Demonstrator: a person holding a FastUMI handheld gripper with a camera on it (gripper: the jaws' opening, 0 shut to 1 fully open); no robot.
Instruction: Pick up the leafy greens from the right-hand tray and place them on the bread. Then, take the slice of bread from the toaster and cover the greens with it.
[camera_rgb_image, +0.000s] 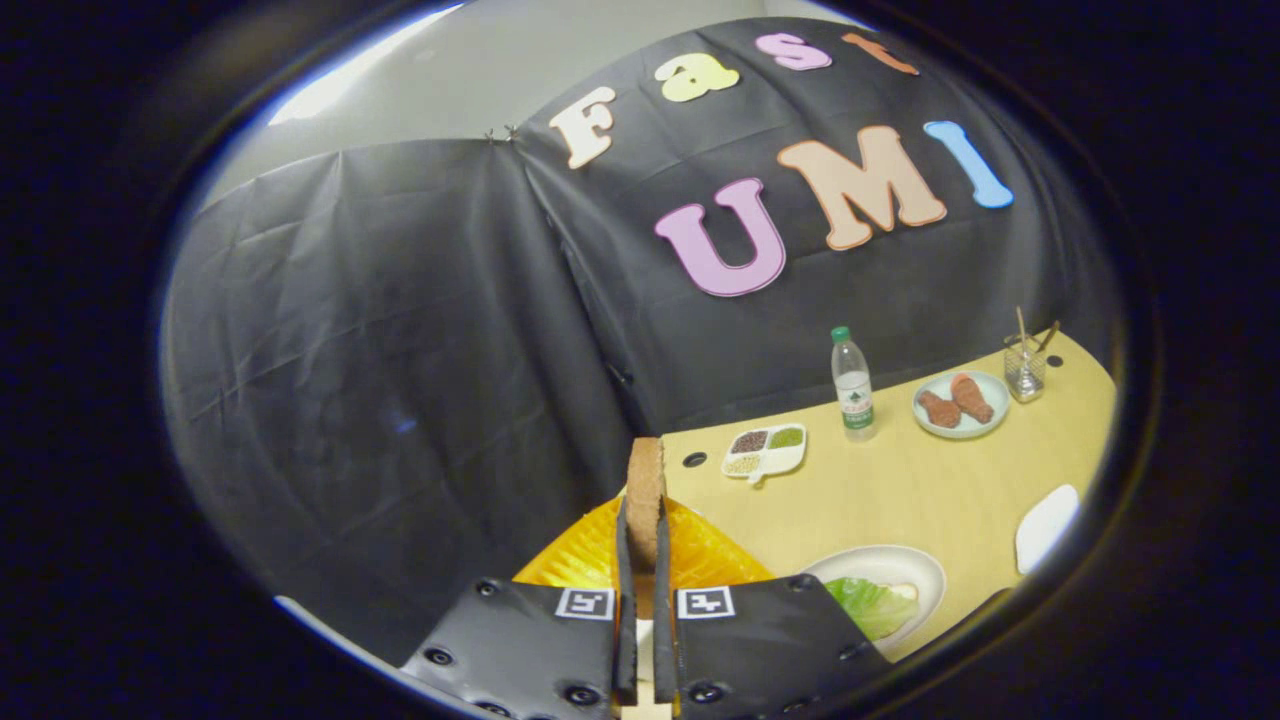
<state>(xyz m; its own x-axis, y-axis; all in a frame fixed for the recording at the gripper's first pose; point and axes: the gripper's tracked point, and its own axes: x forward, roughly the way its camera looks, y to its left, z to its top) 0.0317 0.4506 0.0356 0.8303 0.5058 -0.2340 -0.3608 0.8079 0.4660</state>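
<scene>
The gripper (643, 545) is clamped on a brown bread slice (645, 490) standing upright, edge-on, above an orange ridged toaster (700, 555). Right of the toaster, green leafy greens (870, 603) lie on a round white plate (925, 570).

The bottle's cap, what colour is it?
Green. The water bottle's cap shows clearly in the gripper view, beyond the gripper, which is shut on the bread slice.
</scene>
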